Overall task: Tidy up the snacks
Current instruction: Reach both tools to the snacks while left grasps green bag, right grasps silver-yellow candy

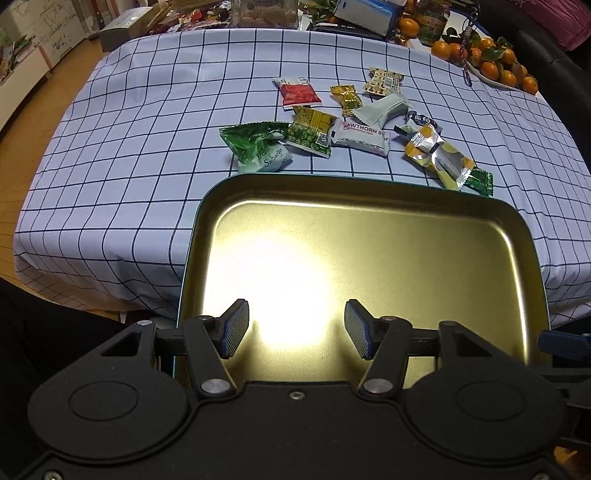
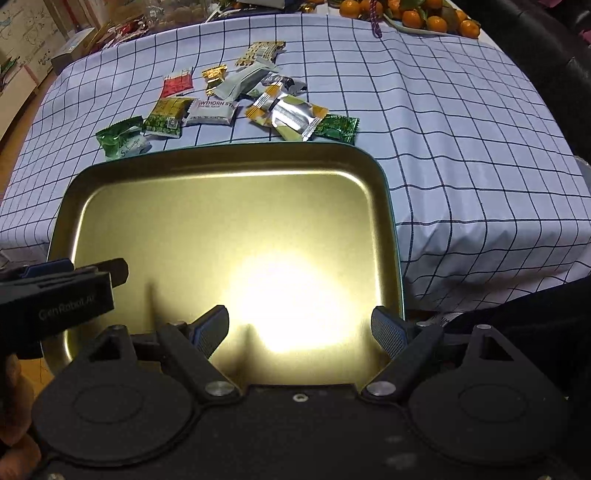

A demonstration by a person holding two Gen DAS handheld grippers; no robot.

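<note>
A gold metal tray [image 1: 498, 221] [image 2: 92, 192] lies on the near edge of the checked tablecloth, with nothing in it. Several wrapped snacks lie in a loose pile just beyond it: a green packet [image 1: 255, 147] [image 2: 120, 138], a white hawthorn bar [image 1: 360, 134] [image 2: 210, 110], a red packet [image 1: 297, 92] [image 2: 178, 84], a silver-and-yellow packet [image 1: 439, 155] [image 2: 288, 114]. My left gripper [image 1: 296, 328] is open over the tray's near edge. My right gripper [image 2: 300, 330] is open over the tray's near right side. Both are empty.
A plate of oranges [image 1: 495, 62] [image 2: 424, 18] stands at the far right of the table. Boxes and jars [image 1: 266, 13] crowd the far edge. The left gripper's body [image 2: 55, 295] shows at the left of the right wrist view. Wooden floor lies to the left.
</note>
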